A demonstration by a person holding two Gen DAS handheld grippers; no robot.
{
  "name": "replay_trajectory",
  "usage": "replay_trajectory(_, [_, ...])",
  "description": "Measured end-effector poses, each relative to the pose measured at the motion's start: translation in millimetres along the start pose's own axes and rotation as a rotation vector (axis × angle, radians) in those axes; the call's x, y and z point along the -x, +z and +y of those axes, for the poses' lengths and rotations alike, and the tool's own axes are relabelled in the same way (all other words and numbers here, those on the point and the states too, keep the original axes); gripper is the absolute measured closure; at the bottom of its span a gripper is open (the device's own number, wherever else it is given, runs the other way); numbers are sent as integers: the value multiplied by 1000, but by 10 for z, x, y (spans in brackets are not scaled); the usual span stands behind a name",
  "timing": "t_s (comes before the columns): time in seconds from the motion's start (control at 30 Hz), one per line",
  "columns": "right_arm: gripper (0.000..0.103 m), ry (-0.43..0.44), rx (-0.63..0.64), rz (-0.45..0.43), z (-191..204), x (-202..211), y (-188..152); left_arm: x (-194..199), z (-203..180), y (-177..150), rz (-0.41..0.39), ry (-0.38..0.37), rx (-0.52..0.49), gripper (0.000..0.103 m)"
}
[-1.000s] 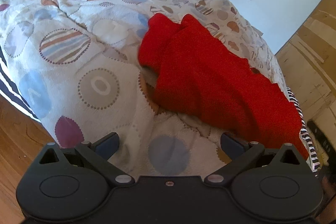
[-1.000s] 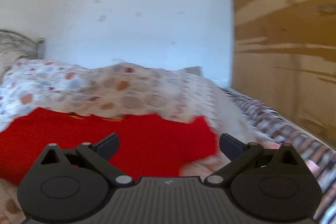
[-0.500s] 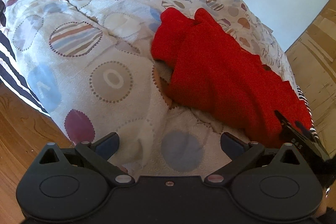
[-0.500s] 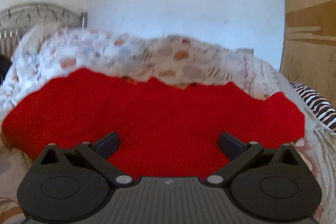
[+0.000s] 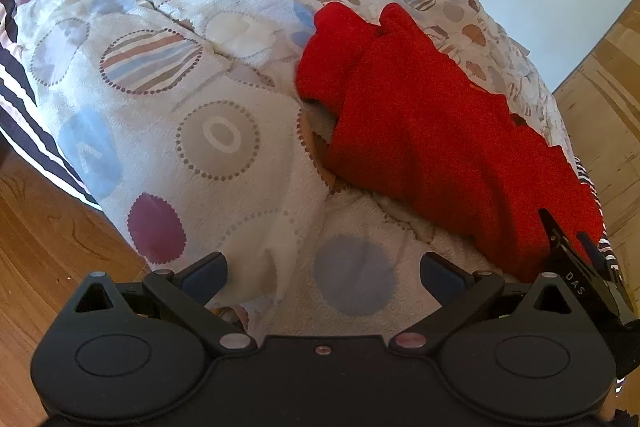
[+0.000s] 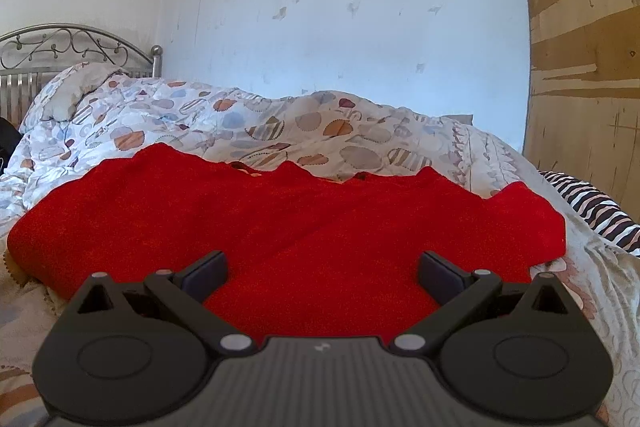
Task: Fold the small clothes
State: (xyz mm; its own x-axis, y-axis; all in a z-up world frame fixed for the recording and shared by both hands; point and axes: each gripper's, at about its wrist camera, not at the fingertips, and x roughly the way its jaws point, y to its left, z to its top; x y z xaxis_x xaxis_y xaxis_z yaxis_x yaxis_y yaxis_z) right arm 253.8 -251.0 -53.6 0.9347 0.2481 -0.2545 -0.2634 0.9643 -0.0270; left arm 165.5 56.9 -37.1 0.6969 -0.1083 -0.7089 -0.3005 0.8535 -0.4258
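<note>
Red garment [image 5: 432, 131] lying rumpled on patterned quilt [image 5: 192, 99], left gripper [image 5: 324, 273] fingers spread wide above quilt, right gripper [image 6: 322, 273] fingers spread wide over garment, neither holding anything

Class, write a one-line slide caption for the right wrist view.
Open right gripper poised low over a red garment spread on a patterned duvet.

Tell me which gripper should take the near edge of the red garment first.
Right. The right gripper is open with the red garment directly between its jaws. The left gripper is open over bare quilt, the garment off to its right.
</note>
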Motion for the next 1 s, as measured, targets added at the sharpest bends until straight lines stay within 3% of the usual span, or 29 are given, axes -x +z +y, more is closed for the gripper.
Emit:
replay_trajectory(0.1, [1,-3,0,-8,3,12,-14,-8,1,3,8,-15,3,1])
replay_trajectory(0.3, [1,-3,-1,-13,3,22,-20,18,-62,29,-4,-192,23,1])
replay_trajectory(0.43, [1,1,-2,-22,-1,27,-34,-90,-186,124,28,-235,6,1])
replay_trajectory(0.6, [1,9,-6,-31,-10,35,-49,-144,-276,239,31,-368,49,1])
replay_trajectory(0.77, [1,9,-4,-36,-9,29,-54,-359,-238,329,-12,-332,95,1])
replay_trajectory(1.0, [1,9,-3,-35,-3,30,-54,-685,-21,468,-82,-341,364,4])
